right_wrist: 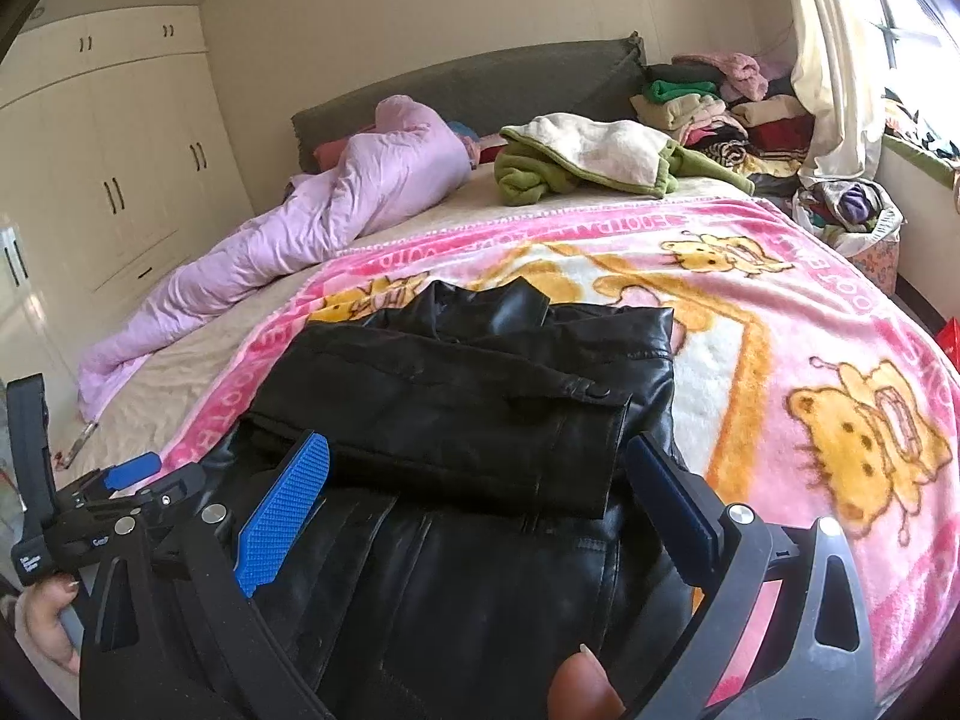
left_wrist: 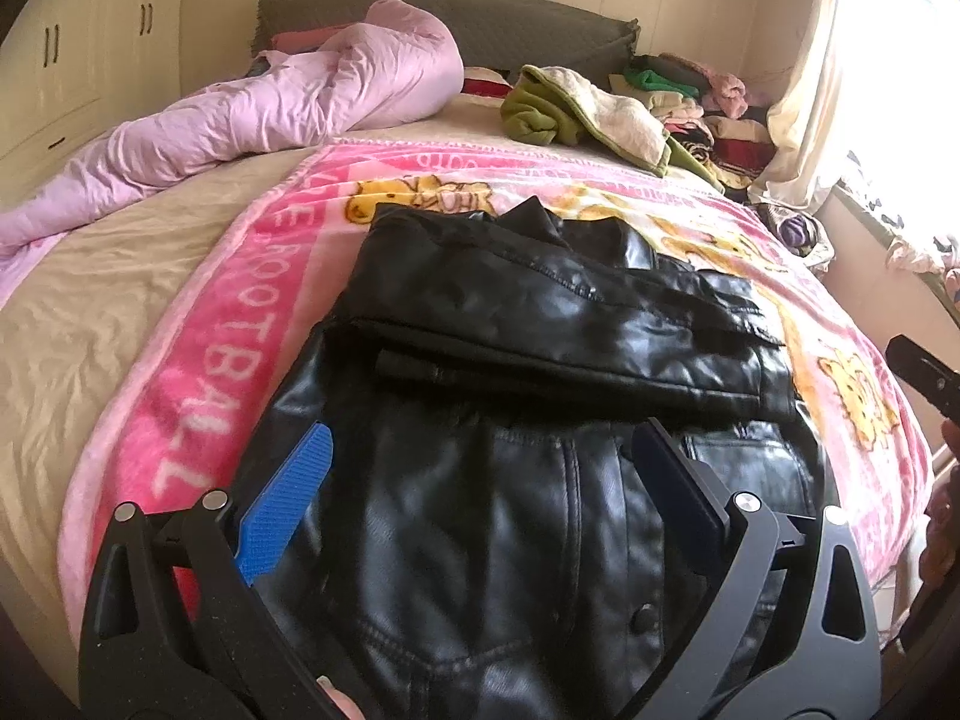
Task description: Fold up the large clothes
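Both grippers, left [left_wrist: 480, 468] and right [right_wrist: 477, 480], gaped wide above the glossy, creased black leather jacket [left_wrist: 540, 324], sleeves folded across, on a fleecy pink blanket [right_wrist: 780, 324].

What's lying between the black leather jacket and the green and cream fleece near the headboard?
Only the pink cartoon blanket and then bare beige sheet separate the black leather jacket from the green and cream fleece; the right wrist view shows it best.
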Demonstrator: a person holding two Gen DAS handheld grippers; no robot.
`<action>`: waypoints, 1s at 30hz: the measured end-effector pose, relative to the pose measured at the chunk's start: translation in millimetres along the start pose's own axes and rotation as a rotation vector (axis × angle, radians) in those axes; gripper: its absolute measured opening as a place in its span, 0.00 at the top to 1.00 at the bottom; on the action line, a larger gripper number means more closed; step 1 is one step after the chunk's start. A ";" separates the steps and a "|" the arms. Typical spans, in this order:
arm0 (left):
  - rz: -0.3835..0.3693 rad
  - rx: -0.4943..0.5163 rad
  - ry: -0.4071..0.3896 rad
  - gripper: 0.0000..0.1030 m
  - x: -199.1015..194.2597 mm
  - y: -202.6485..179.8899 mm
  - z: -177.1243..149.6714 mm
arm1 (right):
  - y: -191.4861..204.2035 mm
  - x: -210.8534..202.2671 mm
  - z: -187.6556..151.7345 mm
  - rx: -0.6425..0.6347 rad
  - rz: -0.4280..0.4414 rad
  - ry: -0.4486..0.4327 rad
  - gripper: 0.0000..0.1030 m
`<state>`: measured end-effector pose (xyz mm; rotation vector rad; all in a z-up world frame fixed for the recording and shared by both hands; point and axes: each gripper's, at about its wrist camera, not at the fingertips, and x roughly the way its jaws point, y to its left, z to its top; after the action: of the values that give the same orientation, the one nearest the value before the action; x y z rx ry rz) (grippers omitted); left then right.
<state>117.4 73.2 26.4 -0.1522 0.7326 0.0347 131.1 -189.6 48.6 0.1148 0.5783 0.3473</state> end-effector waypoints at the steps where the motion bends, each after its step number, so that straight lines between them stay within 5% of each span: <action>1: 0.004 0.001 0.004 0.09 -1.9 0.8 -1.9 | 0.4 -2.1 -1.2 -0.003 0.005 0.005 0.04; 30: 0.109 -0.023 0.107 0.09 -21.7 54.0 -59.0 | -10.8 -18.0 -64.4 -0.043 0.030 0.181 0.04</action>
<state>57.5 118.2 -9.2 -0.1366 0.8468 0.1394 84.4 -205.4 2.1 0.0512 0.7480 0.4017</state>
